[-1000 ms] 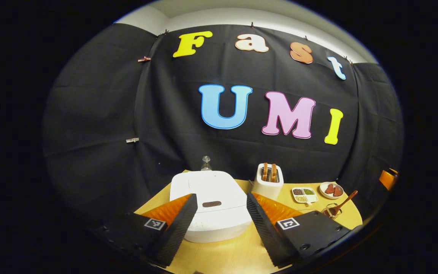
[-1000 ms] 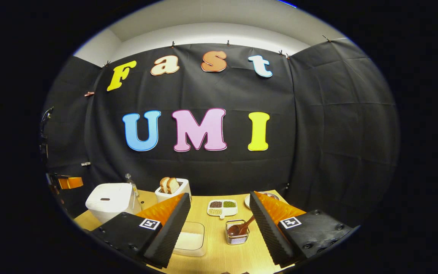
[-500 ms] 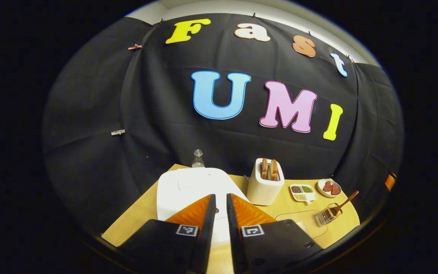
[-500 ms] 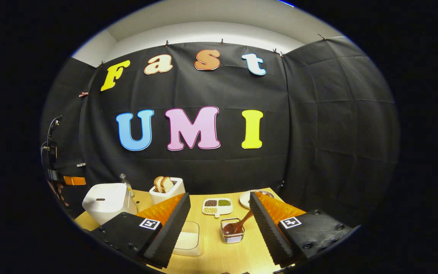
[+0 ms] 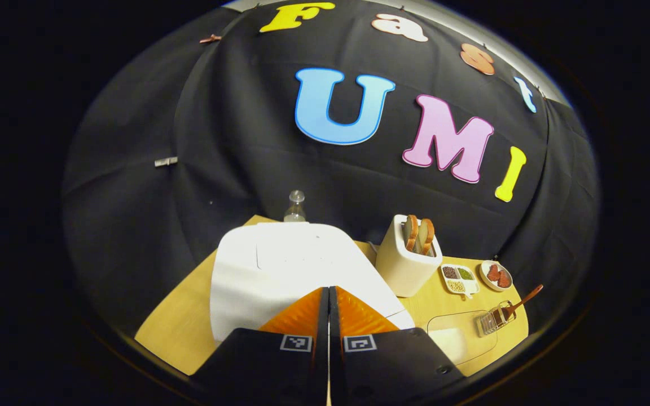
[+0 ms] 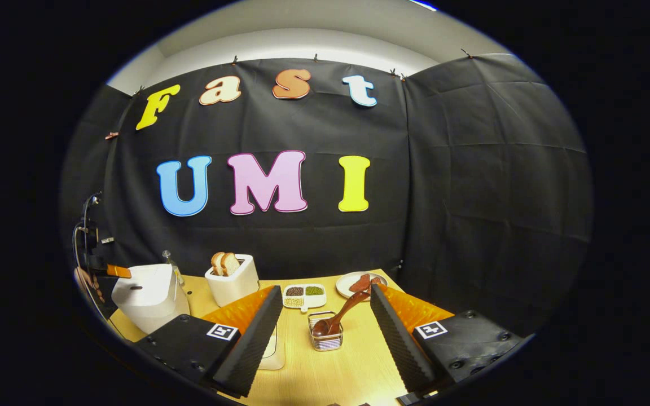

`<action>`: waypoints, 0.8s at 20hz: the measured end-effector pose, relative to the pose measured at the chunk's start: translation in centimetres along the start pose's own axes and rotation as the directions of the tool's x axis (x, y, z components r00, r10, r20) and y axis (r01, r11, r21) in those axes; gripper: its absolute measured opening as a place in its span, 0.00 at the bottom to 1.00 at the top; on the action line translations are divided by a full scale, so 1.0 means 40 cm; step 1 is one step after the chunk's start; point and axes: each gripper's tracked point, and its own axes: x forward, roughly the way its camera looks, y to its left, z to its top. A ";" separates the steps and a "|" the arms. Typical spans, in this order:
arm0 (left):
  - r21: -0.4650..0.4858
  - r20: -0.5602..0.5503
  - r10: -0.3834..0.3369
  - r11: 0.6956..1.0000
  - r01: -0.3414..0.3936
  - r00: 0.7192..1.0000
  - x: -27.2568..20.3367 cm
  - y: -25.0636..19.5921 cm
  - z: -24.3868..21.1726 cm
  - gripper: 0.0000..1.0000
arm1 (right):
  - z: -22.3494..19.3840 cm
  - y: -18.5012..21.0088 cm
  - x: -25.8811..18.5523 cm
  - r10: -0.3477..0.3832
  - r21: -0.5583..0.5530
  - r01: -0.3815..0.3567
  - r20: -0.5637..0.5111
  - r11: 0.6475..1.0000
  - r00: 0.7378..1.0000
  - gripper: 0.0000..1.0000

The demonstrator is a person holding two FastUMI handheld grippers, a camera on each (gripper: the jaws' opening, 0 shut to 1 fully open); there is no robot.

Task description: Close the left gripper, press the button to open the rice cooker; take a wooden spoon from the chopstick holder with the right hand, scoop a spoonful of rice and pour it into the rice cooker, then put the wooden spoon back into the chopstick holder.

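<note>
The white rice cooker [image 5: 291,265] sits with its lid down, right under my left gripper [image 5: 329,288]. That gripper is shut with nothing between its fingers, and its tips hover over the lid's front, hiding the button. The right gripper view has the cooker [image 6: 147,293] at the far left, with the left gripper [image 6: 115,271] and a hand at its top edge. My right gripper [image 6: 325,288] is open. Between its fingers, a little ahead, stands the wire chopstick holder [image 6: 325,338] with the wooden spoon [image 6: 341,313] leaning in it. The clear rice container [image 5: 460,338] lies beside the holder [image 5: 494,320].
A white toaster [image 5: 407,262] holding two bread slices stands right of the cooker. Behind the holder are a divided dish of beans [image 6: 302,294] and a small plate [image 6: 353,282]. A glass bottle [image 5: 295,206] is behind the cooker. The wooden table [image 6: 336,378] ends at the black wall.
My left gripper has gone from open to fully shut and dropped closer over the cooker's lid, covering the button. The right gripper stayed open and drifted, bringing the holder between its fingers.
</note>
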 end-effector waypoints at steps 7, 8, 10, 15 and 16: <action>0.001 -0.031 0.021 1.000 -0.020 0.999 0.037 0.018 -0.057 0.07 | -0.030 -0.004 -0.010 0.003 -0.019 -0.004 -0.021 1.000 1.000 0.98; -0.011 -0.027 0.022 1.000 -0.022 0.999 0.037 0.017 -0.059 0.07 | -0.029 -0.004 -0.009 0.004 -0.016 -0.004 -0.022 1.000 1.000 0.98; -0.049 -0.019 0.022 0.999 -0.023 1.000 0.040 0.021 -0.060 0.07 | -0.033 0.000 -0.009 0.011 -0.007 -0.011 -0.024 1.000 1.000 0.98; -0.105 -0.021 0.006 0.994 -0.008 1.000 0.041 0.019 -0.065 0.04 | -0.044 0.015 -0.004 0.036 0.000 -0.036 -0.033 0.999 0.999 0.98; -0.110 -0.014 0.013 0.994 -0.014 1.000 0.036 0.018 -0.059 0.07 | -0.044 0.016 -0.004 0.041 -0.001 -0.041 -0.033 0.999 0.999 0.98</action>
